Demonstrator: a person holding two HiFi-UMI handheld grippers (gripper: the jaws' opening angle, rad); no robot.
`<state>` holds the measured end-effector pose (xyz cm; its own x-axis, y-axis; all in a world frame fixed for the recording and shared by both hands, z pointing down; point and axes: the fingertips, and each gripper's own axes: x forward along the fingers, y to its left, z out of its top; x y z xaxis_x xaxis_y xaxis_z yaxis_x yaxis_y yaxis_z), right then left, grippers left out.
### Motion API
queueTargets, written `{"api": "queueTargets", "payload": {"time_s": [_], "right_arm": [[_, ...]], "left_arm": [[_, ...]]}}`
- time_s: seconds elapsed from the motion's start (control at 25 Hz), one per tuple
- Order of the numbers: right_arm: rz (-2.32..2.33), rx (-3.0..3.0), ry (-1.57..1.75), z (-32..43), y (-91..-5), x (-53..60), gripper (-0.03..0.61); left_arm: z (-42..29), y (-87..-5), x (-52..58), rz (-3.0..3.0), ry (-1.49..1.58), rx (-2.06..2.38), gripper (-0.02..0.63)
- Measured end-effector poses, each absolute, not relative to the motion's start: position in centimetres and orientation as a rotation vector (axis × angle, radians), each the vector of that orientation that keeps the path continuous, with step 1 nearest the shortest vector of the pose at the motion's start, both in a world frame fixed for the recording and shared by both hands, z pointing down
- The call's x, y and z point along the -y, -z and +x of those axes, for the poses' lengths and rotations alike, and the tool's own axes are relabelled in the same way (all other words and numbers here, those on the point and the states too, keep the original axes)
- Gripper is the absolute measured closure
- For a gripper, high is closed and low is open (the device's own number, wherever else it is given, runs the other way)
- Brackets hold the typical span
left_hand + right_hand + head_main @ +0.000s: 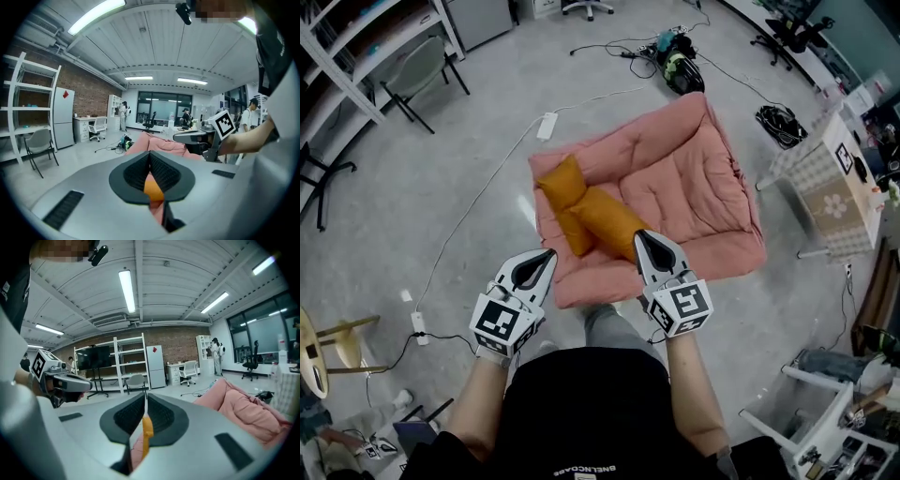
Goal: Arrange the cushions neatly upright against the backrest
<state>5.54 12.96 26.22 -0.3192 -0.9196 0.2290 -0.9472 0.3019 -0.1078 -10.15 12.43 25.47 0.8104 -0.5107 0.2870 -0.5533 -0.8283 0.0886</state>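
Brick wall (180,350): gripper views only; cushions (600,220) clearest overhead.

Looked bright and even all over, with only soft, faint shadows on the grey floor (502,202). Got lit from long ceiling tubes (96,16), blown out to pure white in both gripper views. Picked up a pale sheen on that floor in the head view. Heavy fisheye too: bent the white shelving (18,112) into a curve and left black corners. Went soft up close on the left gripper (150,159) and right gripper (144,401), sharper further back.
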Motion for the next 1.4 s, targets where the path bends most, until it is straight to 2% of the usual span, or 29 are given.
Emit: {"api": "queueTargets", "payload": {"time_s": [0.36, 0.68, 0.88, 1.24, 1.4], "right_arm": [[1.661, 2.408, -0.429, 13.1, -28.9, -7.9, 0.558], [1.624, 2.248, -0.549, 16.0, -33.8, -7.3, 0.489], [1.602, 2.109, -0.640, 16.3, -38.1, -8.2, 0.437], [1.515, 1.834, -0.830, 17.1, -46.0, -12.0, 0.375], [1.475, 1.734, -0.929, 17.7, -49.1, -13.9, 0.304]], "left_arm": [[-5.3, -27.8, -6.9, 2.752, -0.568, 0.975, 0.598], [-3.8, -31.8, -4.7, 2.722, -0.701, 0.859, 0.597], [-3.8, -34.7, -2.7, 2.714, -0.767, 0.728, 0.516], [-2.2, -40.4, -0.4, 2.661, -0.860, 0.424, 0.449], [-1.5, -43.5, -0.2, 2.635, -0.928, 0.325, 0.412]]}}
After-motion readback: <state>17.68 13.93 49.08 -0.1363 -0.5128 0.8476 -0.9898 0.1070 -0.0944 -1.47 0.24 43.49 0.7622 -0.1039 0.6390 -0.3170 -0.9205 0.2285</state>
